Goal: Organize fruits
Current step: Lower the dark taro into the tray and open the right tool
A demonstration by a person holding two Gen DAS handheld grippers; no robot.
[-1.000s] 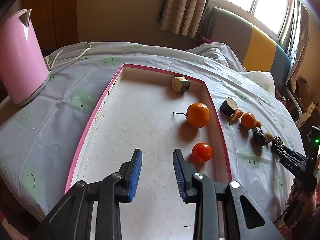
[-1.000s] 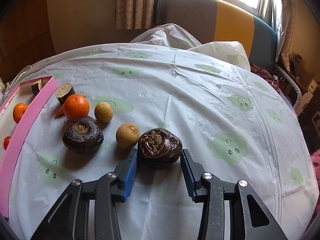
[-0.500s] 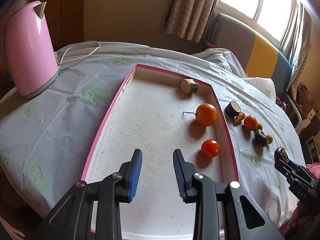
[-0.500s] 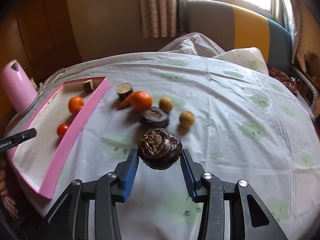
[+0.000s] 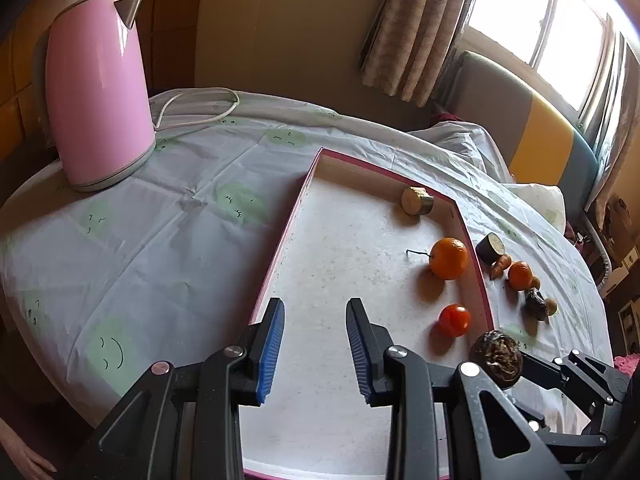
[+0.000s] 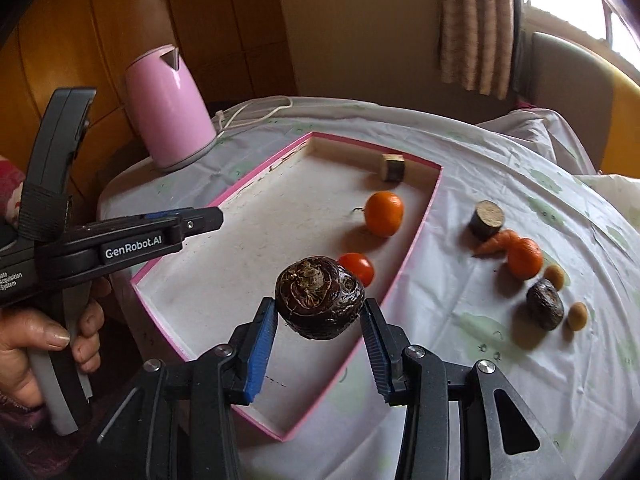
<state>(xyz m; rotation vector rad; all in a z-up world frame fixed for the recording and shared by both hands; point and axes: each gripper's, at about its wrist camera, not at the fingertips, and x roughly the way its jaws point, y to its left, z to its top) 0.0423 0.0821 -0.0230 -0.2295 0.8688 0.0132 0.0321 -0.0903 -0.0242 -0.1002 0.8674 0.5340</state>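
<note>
Blue pads of the right gripper [image 6: 318, 330] are clamped on a dark, rough bulb [image 6: 319, 297], which hangs clear of the surface over the near part of the pink tray [image 6: 418, 236]. From the left wrist view the same bulb [image 5: 496, 359] shows at the tray's [image 5: 290, 230] right edge, held in the right gripper [image 5: 500, 364]. The left gripper [image 5: 315, 350] hovers over the tray with its pads apart and nothing between them; in the right wrist view it [image 6: 216, 218] reaches in from the left, gripped by a hand [image 6: 38, 340]. Inside the tray lie a tomato [image 6: 357, 268], an orange [image 6: 384, 214] and, near the far wall, a cut stub [image 6: 392, 167]. On the cloth [image 6: 480, 360] just beside the tray's right wall sit a dark stub [image 6: 486, 220] touching a carrot [image 6: 494, 243], then a second orange [image 6: 524, 258], a second dark bulb [image 6: 545, 309] and two small tan fruits [image 6: 578, 315]. A pink kettle [image 6: 170, 106] stands on the cloth beyond the tray's far left corner, its white cord [image 6: 256, 114] trailing behind.
</note>
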